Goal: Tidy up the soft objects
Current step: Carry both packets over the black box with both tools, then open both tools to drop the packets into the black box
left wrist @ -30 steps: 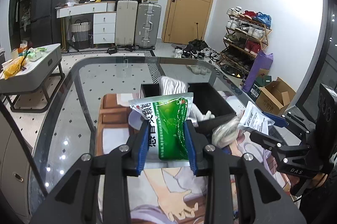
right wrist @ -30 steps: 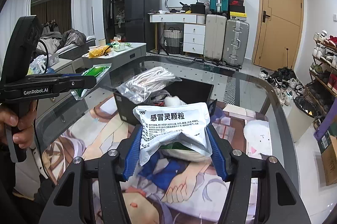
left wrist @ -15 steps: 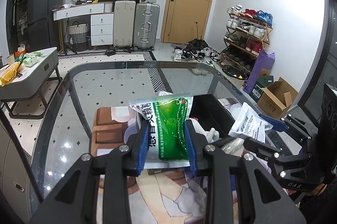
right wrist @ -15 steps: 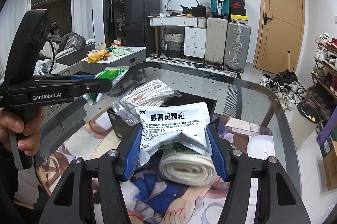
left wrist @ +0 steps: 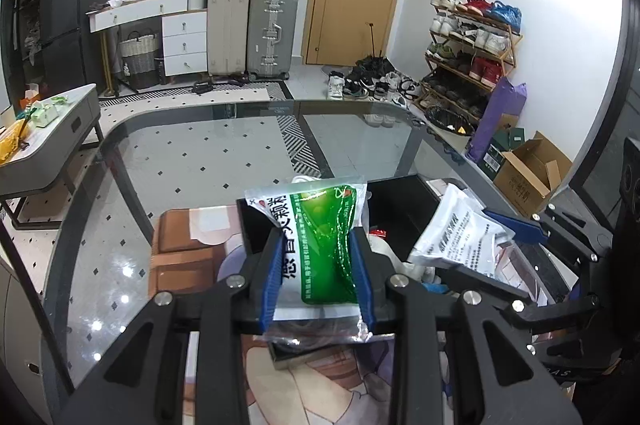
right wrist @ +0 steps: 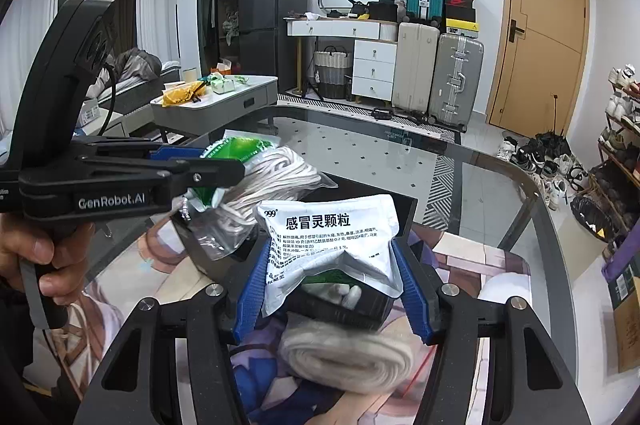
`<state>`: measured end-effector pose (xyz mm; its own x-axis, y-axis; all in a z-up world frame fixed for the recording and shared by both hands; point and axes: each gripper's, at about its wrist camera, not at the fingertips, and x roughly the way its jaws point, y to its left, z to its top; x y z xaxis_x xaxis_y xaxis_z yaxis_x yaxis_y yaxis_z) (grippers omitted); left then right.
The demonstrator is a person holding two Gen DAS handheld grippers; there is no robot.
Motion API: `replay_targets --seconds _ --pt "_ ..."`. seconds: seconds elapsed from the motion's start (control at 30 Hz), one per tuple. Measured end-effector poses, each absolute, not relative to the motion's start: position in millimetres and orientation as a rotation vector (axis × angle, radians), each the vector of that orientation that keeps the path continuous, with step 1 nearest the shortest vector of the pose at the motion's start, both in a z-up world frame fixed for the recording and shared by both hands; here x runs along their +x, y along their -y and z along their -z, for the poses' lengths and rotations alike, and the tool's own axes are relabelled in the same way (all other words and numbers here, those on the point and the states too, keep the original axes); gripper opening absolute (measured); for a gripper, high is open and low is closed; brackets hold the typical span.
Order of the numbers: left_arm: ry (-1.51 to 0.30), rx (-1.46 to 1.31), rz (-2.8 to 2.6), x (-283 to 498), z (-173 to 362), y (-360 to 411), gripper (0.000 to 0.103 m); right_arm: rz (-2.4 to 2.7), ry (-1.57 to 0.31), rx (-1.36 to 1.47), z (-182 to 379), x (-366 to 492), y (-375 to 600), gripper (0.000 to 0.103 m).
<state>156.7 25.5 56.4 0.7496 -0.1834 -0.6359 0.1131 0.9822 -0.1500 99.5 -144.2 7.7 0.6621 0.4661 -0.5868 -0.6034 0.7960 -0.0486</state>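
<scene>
White "999 感冒灵颗粒" sachet (right wrist: 328, 245) clamped in right hand-held gripper (right wrist: 332, 289), green sachet (left wrist: 320, 245) in left hand-held gripper (left wrist: 318, 277)

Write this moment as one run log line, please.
left gripper: shut on green packet | right gripper: shut on white packet | both above black bin | white roll on mat

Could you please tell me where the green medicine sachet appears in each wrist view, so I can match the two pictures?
Left wrist: green medicine sachet at centre, clamped in the left claw.
Right wrist: green medicine sachet at left of centre, in the left claw.
Shared landmark: the black bin.
</scene>
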Motion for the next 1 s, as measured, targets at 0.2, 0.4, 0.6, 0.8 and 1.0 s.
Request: replay_targets --seconds 0.2,0.4,0.6,0.8,1.0 --pt "-0.738 -0.1 0.177 171 -45 -20 0.031 -0.614 -0.604 -0.281 0 112 136 0.06" --pt "-0.754 -0.093 0.194 178 -38 -15 0.031 -0.615 -0.617 -0.296 6 122 131 0.06" --pt "-0.761 -0.078 0.198 181 -35 -11 0.031 -0.628 -0.62 -0.316 6 127 130 0.06" --pt "-0.771 -0.068 0.199 180 -31 -10 0.032 -0.632 -0.635 -0.339 6 133 126 0.06" --pt "-0.782 -0.068 0.202 183 -26 -12 0.032 -0.629 -0.643 -0.348 10 136 125 0.06"
